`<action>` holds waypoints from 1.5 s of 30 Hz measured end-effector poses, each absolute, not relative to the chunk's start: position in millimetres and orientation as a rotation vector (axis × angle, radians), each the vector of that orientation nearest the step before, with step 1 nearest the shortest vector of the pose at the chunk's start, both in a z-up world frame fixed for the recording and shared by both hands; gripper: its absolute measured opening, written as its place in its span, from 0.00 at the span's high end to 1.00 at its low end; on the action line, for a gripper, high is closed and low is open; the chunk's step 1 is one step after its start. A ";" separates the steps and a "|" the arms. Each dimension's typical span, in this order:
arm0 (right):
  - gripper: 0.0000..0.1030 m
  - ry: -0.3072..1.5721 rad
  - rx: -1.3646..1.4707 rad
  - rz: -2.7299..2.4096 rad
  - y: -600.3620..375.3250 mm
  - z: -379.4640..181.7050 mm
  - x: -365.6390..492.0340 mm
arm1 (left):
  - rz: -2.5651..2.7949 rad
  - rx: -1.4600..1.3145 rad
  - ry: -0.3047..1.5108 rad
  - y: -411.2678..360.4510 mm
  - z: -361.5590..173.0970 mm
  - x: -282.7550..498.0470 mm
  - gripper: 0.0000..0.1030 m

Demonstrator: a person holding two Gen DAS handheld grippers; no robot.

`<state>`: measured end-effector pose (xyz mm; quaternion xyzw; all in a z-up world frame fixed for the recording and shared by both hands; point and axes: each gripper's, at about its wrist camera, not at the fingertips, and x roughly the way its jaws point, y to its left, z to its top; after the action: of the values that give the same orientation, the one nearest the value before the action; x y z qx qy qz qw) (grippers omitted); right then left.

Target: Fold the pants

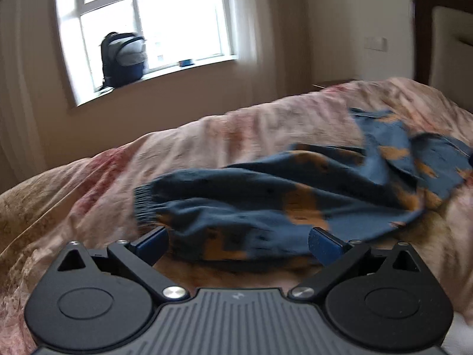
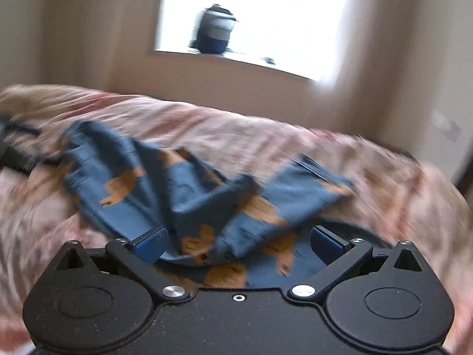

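Bed (image 1: pixel 236 136): pink floral cover, rumpled, fills both views.
Window (image 1: pixel 142 20): bright, behind the bed.
Pants (image 1: pixel 266 204): blue with orange shapes, lying crumpled on the cover, ribbed cuff at left in the left view.
Backpack (image 1: pixel 124 56): on the sill.
Left gripper (image 1: pixel 238 244): jaws spread wide, nothing pinched.
Right gripper (image 2: pixel 238 244): jaws spread wide over the cloth.
Writing: none readable.

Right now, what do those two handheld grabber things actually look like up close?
Both look alike: the left gripper and right gripper each have a black body with two round housings, silver screws, angled black link arms and blue fingertip pads. The left's centre plate is ribbed grey; the right's is plain black and dusty.
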<state>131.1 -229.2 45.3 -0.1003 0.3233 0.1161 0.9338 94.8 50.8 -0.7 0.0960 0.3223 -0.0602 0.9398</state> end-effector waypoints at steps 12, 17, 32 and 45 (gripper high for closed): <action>0.01 0.601 -0.156 0.191 -253.7 125.3 96.5 | -0.136 0.221 0.674 -1.0 54.5 50.5 0.00; 0.01 0.601 -0.215 0.205 -252.7 138.3 107.3 | -0.082 0.143 0.716 1.0 81.0 40.9 0.00; 0.00 0.581 -0.237 0.283 -241.3 239.6 207.3 | -0.147 -0.157 0.706 -5.9 45.3 109.4 0.00; 0.01 0.807 -0.255 0.356 -235.4 117.7 389.0 | -0.312 -0.139 0.636 -93.8 -8.8 183.0 0.00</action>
<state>389.0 -235.4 117.7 -0.1229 0.3897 0.1717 0.8964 183.0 -93.8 -8.8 -0.0682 0.3109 -0.1526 0.9356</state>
